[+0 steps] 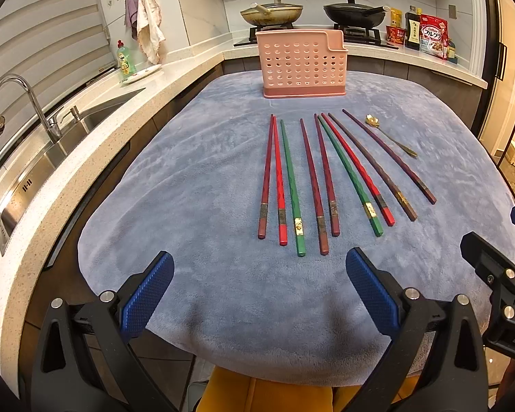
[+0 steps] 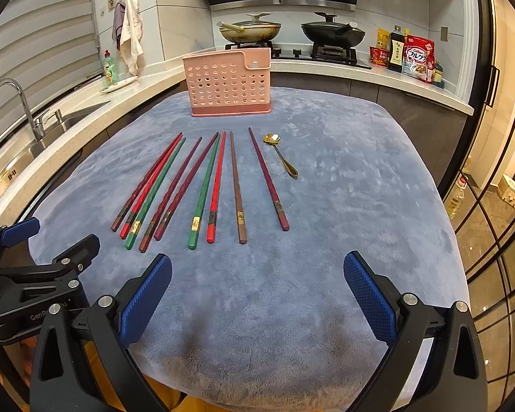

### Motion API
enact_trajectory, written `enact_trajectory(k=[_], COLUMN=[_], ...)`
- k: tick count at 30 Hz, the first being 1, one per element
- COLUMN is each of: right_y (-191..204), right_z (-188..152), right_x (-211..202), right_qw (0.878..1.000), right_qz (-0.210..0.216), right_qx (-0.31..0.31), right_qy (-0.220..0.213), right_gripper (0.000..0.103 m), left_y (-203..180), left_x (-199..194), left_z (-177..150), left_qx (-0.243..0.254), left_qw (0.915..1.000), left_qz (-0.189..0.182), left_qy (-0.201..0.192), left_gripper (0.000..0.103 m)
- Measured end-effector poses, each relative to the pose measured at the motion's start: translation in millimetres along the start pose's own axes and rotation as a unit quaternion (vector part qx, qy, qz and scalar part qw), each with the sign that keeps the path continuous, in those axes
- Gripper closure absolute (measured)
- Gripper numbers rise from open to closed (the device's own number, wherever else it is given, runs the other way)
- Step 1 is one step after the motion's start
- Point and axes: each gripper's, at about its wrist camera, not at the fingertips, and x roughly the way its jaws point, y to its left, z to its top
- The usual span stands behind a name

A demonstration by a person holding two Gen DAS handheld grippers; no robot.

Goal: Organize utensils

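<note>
Several red, green, maroon and brown chopsticks (image 1: 312,178) lie side by side on a blue-grey cloth (image 1: 195,178); they also show in the right wrist view (image 2: 202,189). A small gold spoon (image 1: 389,134) lies to their right, also in the right wrist view (image 2: 281,155). A pink perforated utensil holder (image 1: 302,63) stands upright behind them, also seen from the right (image 2: 228,82). My left gripper (image 1: 259,292) is open and empty, near the cloth's front edge. My right gripper (image 2: 257,292) is open and empty, beside the left one.
A steel sink (image 1: 51,158) with a tap (image 1: 20,103) runs along the left counter. A stove with two lidded pans (image 1: 312,12) is behind the holder. Bottles and food packets (image 1: 422,34) stand at the back right. A glass door (image 2: 491,206) is on the right.
</note>
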Motion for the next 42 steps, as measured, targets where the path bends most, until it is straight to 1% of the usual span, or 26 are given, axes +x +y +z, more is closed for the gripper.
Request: enact_trajectory(k=[42], right_y=[-5.5], right_z=[-1.4], right_x=[3.9], right_qw=[1.000], right_qz=[0.001], right_qx=[0.006], right_qy=[0.003], right_gripper=[0.007], left_y=[-0.2], left_x=[-0.4], left_z=[0.3], left_qx=[0.001], left_qw=[1.0000], left_qz=[0.002], left_qy=[0.001], left_gripper=[0.007])
